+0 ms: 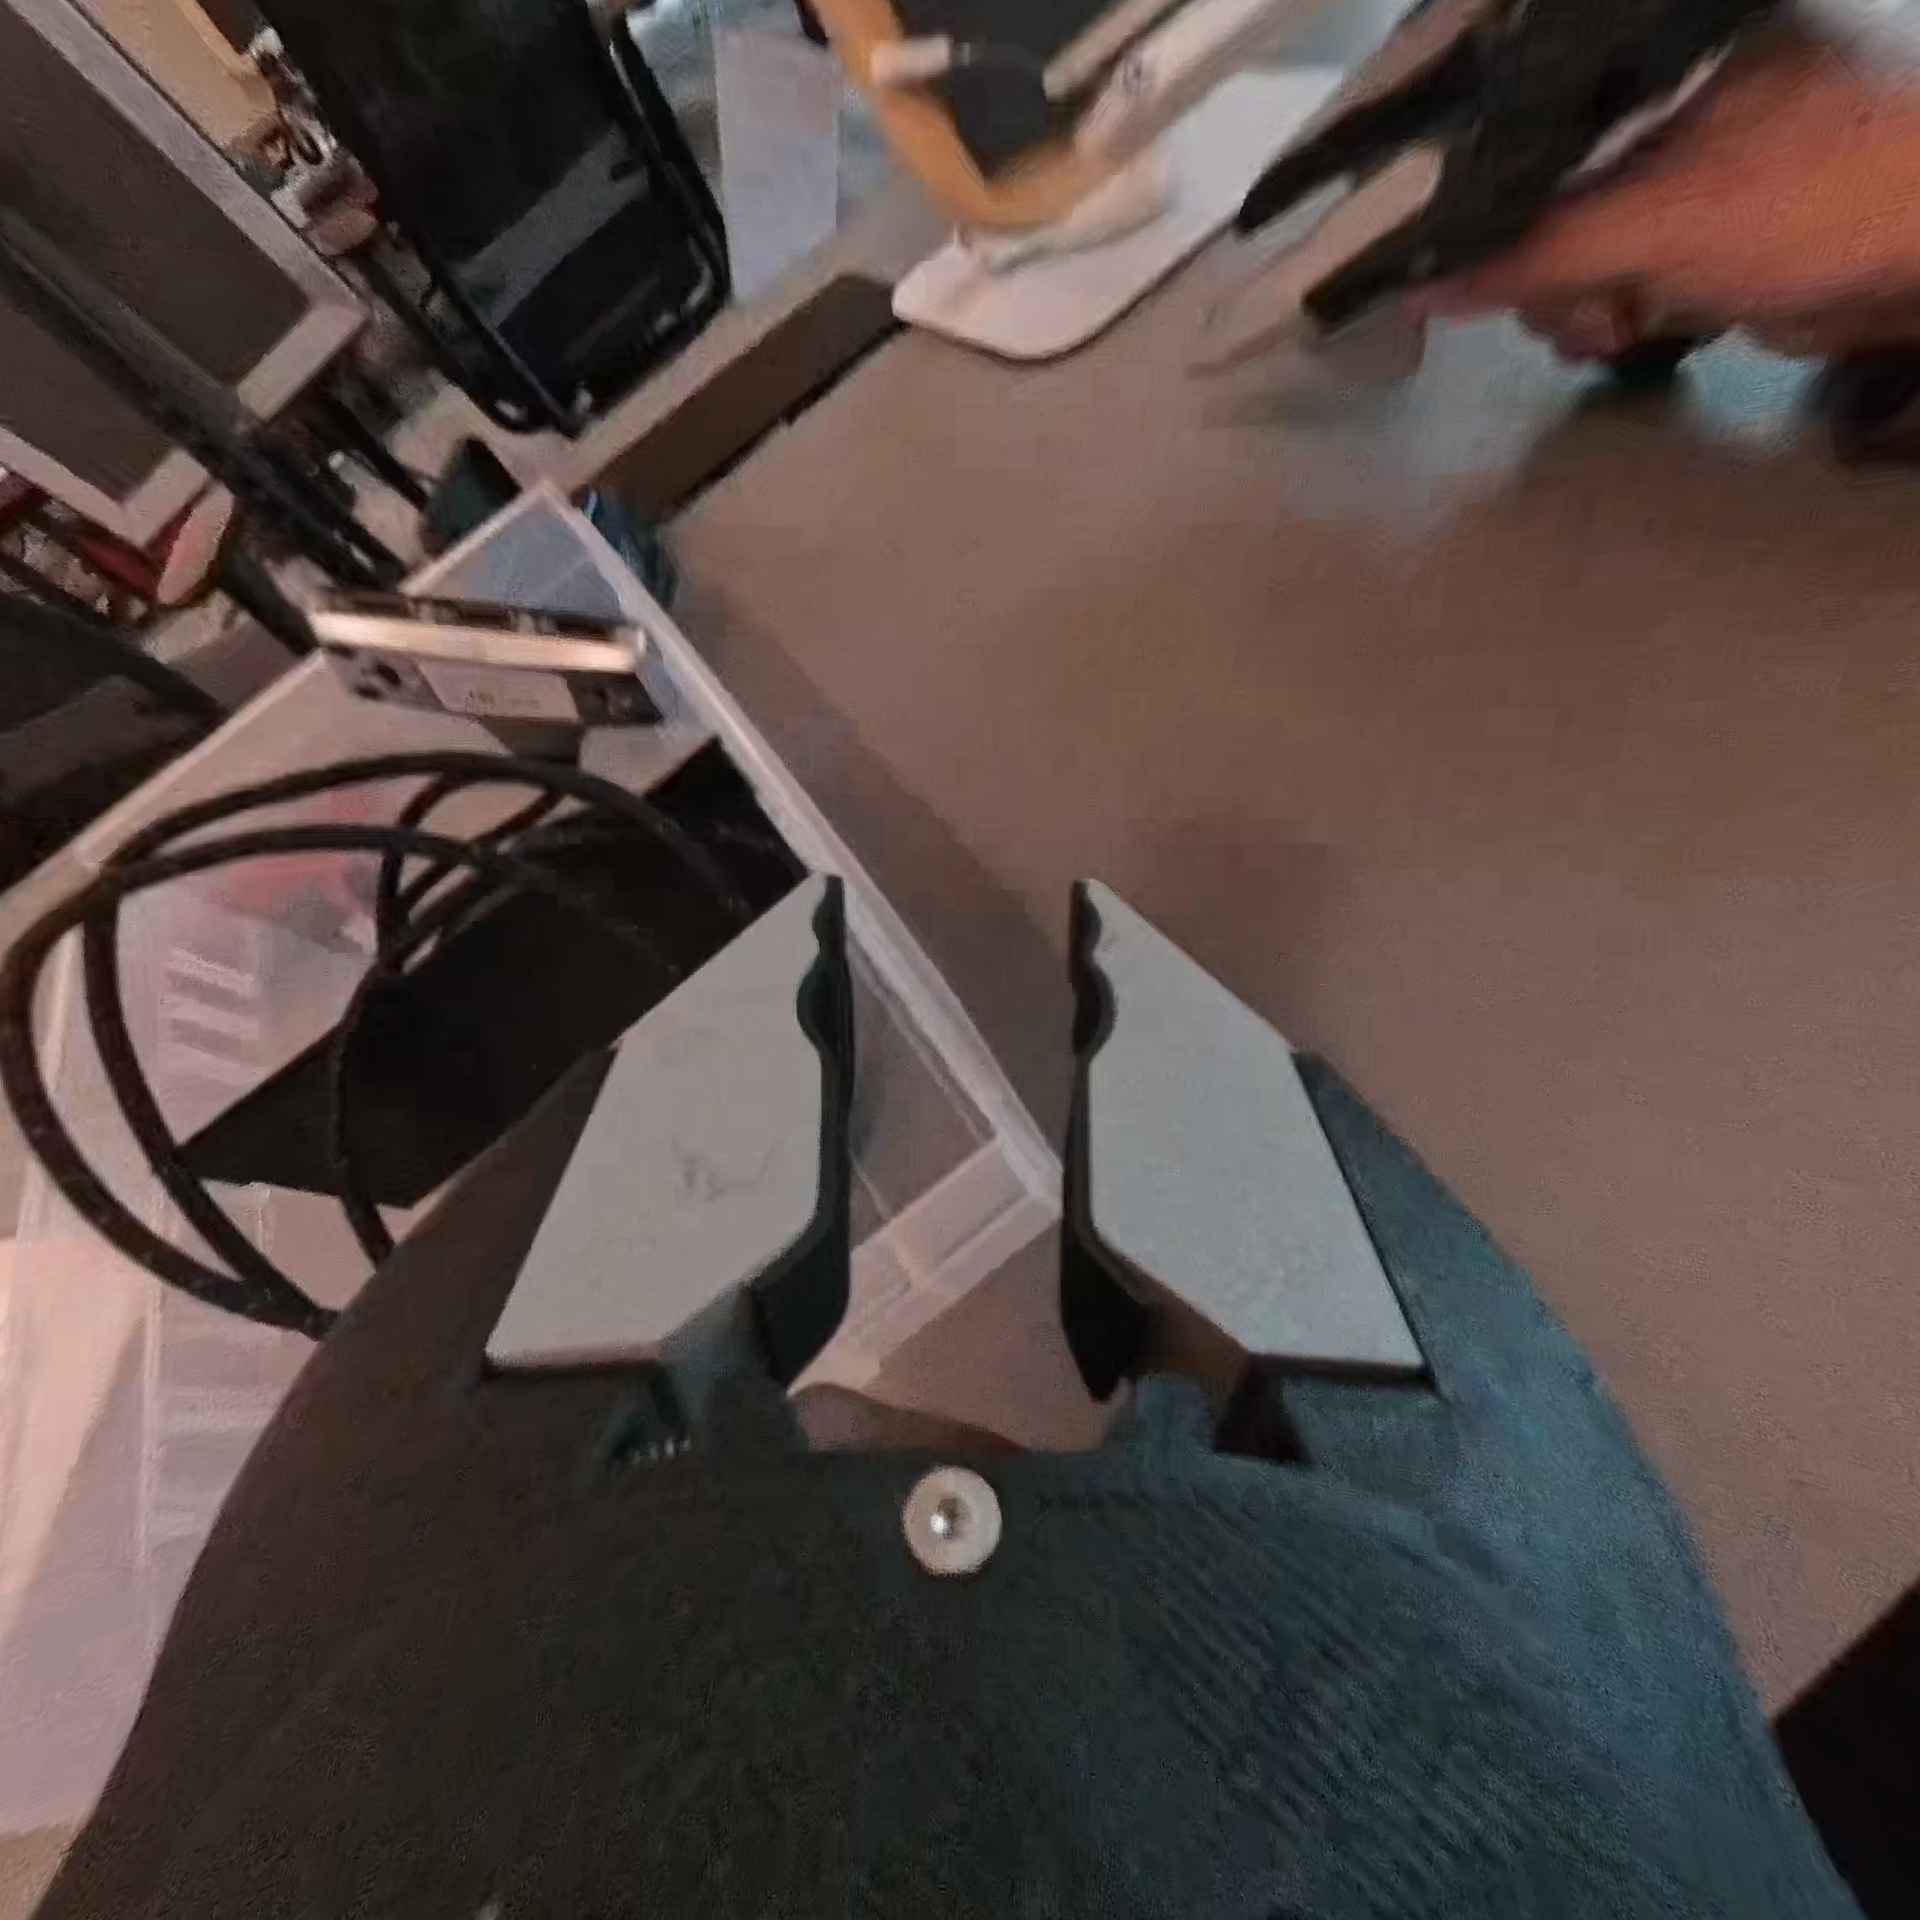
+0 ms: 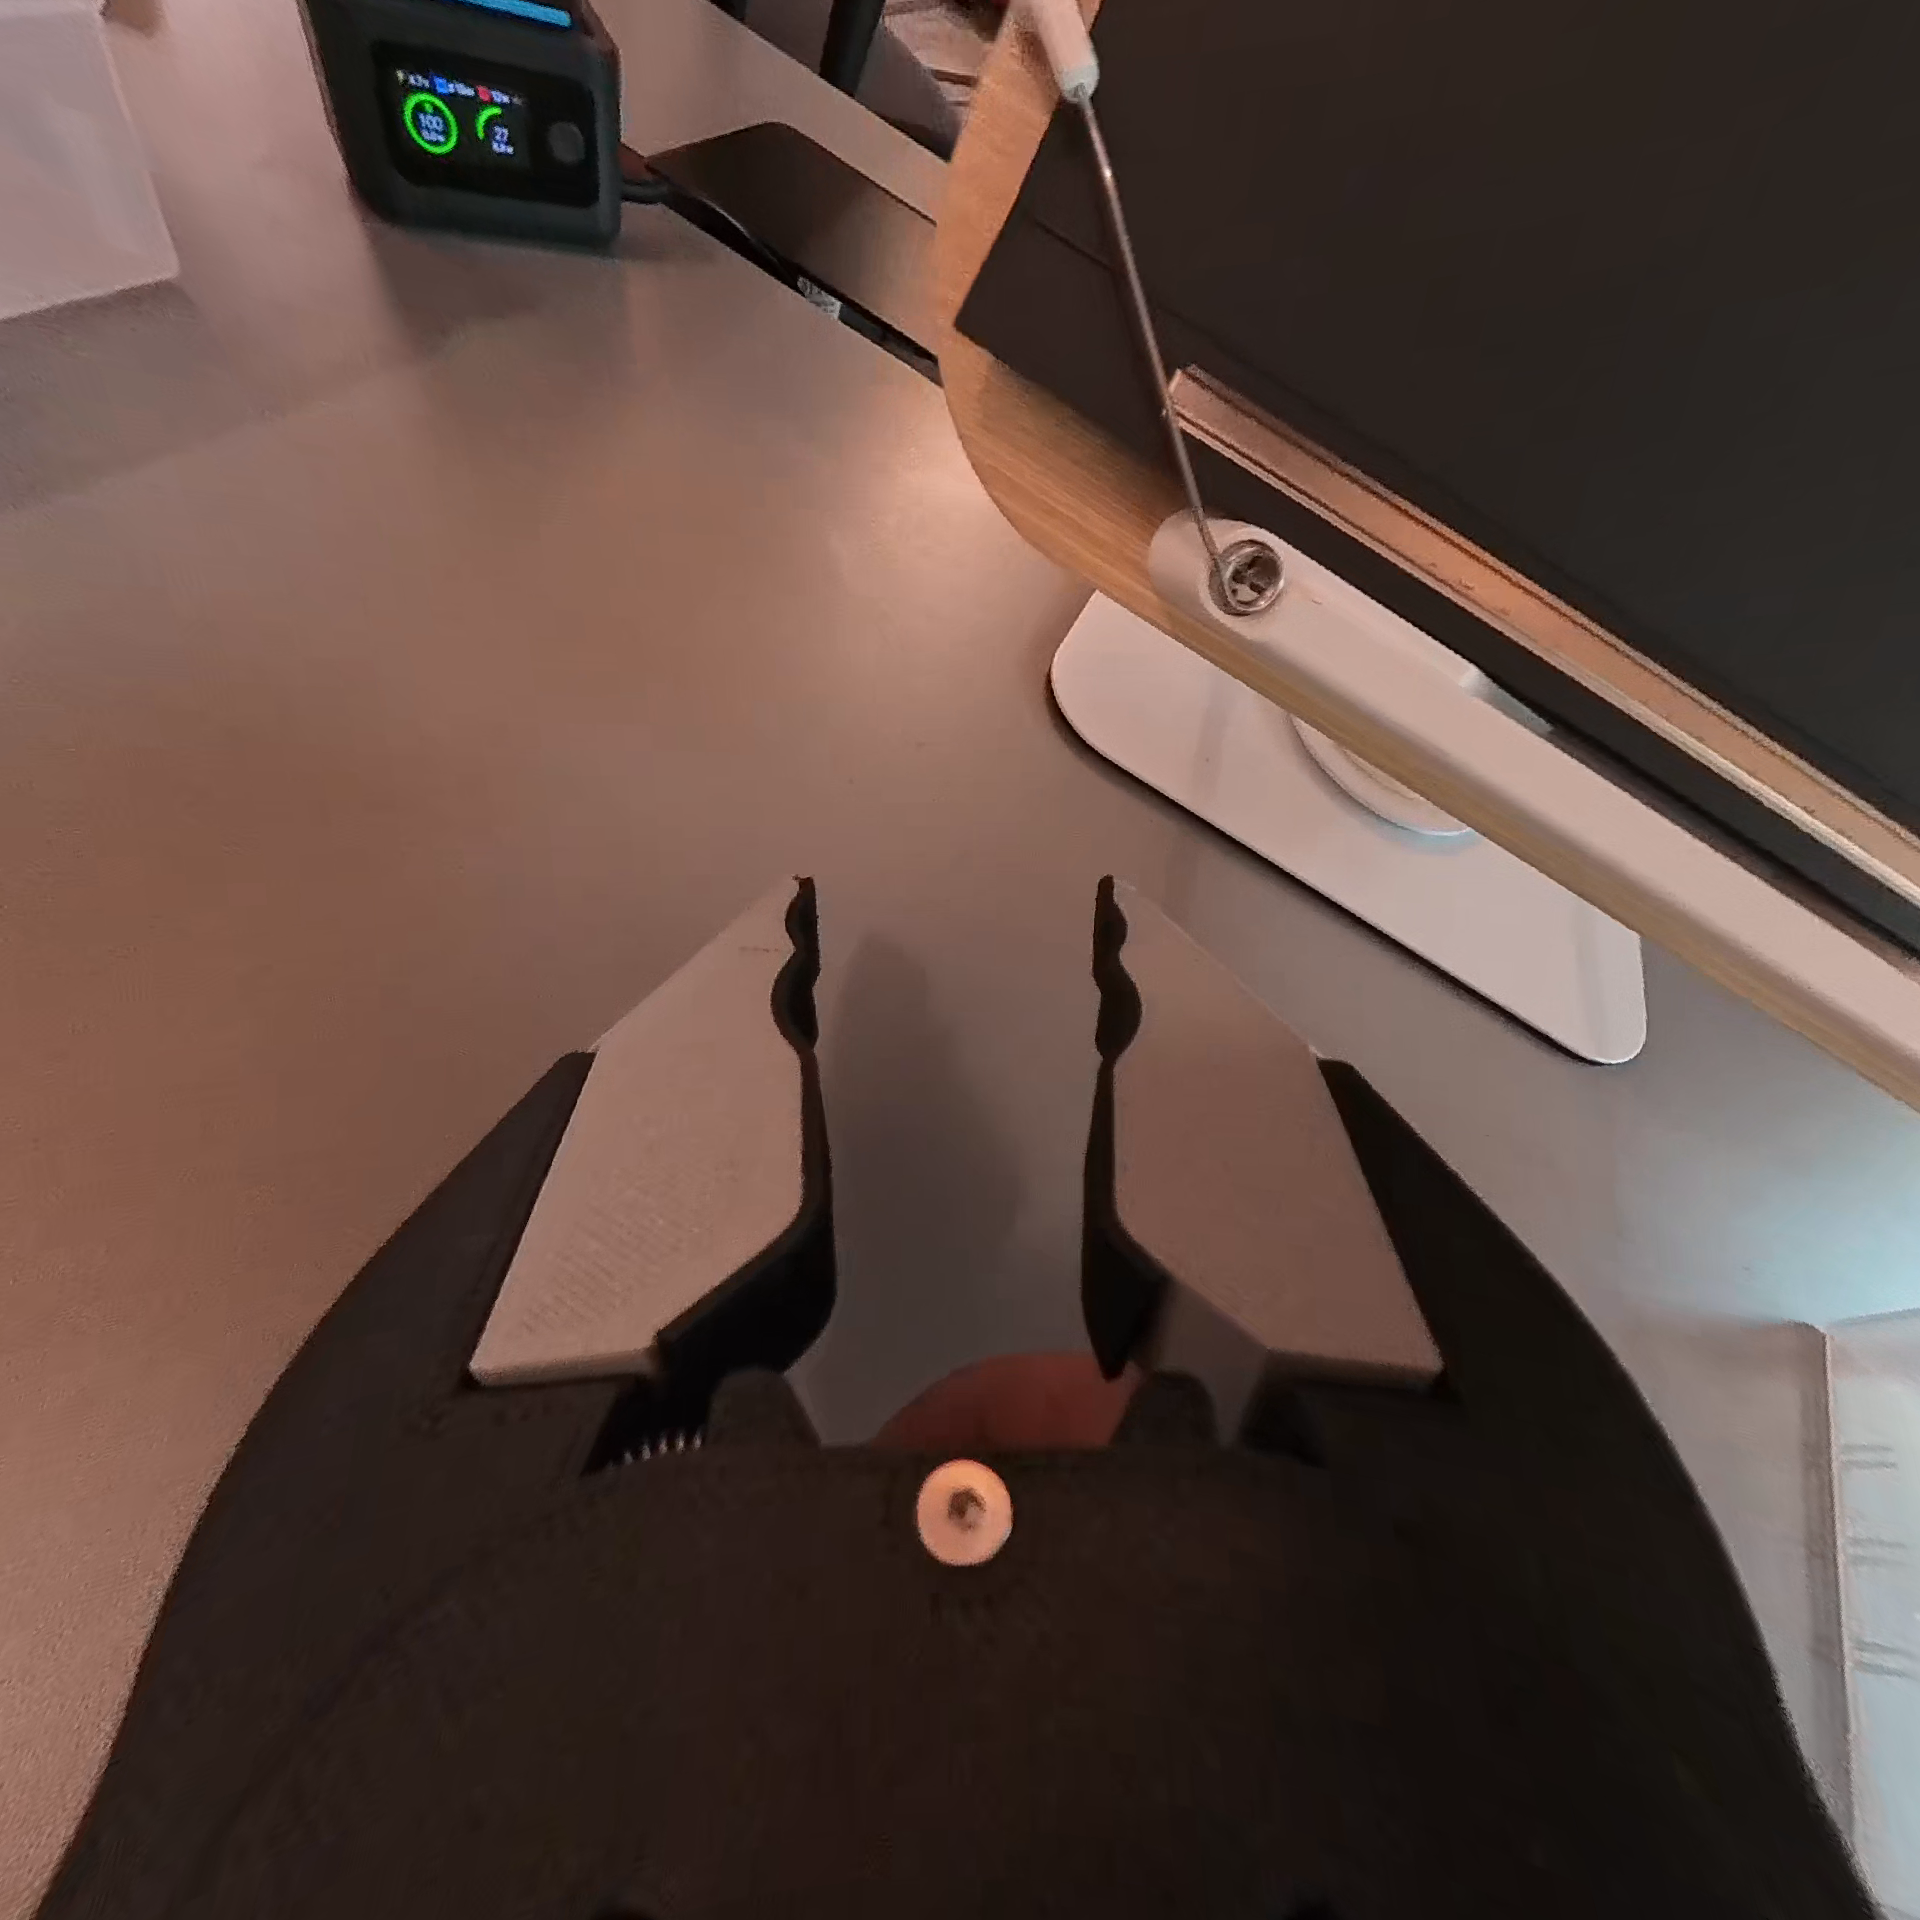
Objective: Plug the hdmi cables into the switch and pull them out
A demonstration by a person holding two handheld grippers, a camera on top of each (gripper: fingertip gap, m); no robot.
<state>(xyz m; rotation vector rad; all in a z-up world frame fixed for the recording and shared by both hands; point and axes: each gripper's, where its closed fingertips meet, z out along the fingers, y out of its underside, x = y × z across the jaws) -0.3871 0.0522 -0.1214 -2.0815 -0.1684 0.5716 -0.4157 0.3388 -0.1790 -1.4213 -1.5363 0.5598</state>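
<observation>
Left gripper (image 1: 951,904) is hovering over the table (image 1: 1351,831) with its jaws standing apart and nothing between them. Directly under and ahead of its tips the rim of a clear plastic bin (image 1: 790,821) is running diagonally. Inside the bin, to the left of the gripper, black HDMI cables (image 1: 208,883) are lying in loose coils. Farther ahead and left, a small silver and black box, apparently the switch (image 1: 478,665), is sitting on the bin's far edge; the picture is too blurred to tell whether a cable is plugged into it. Far ahead and to the right, the other gripper is showing as a dark blur held in a person's hand (image 1: 1704,218).

Right gripper (image 2: 956,904) is also sitting open and empty, pointing across bare table (image 2: 520,623). Ahead and right of it, the white base of a monitor stand (image 2: 1351,831) is resting on the table, with a wooden arm and a dark screen (image 2: 1558,260) above it. Far ahead and left, a dark device with a lit display (image 2: 478,130) is standing on the table. Neither cables nor switch are showing in the right wrist view.
</observation>
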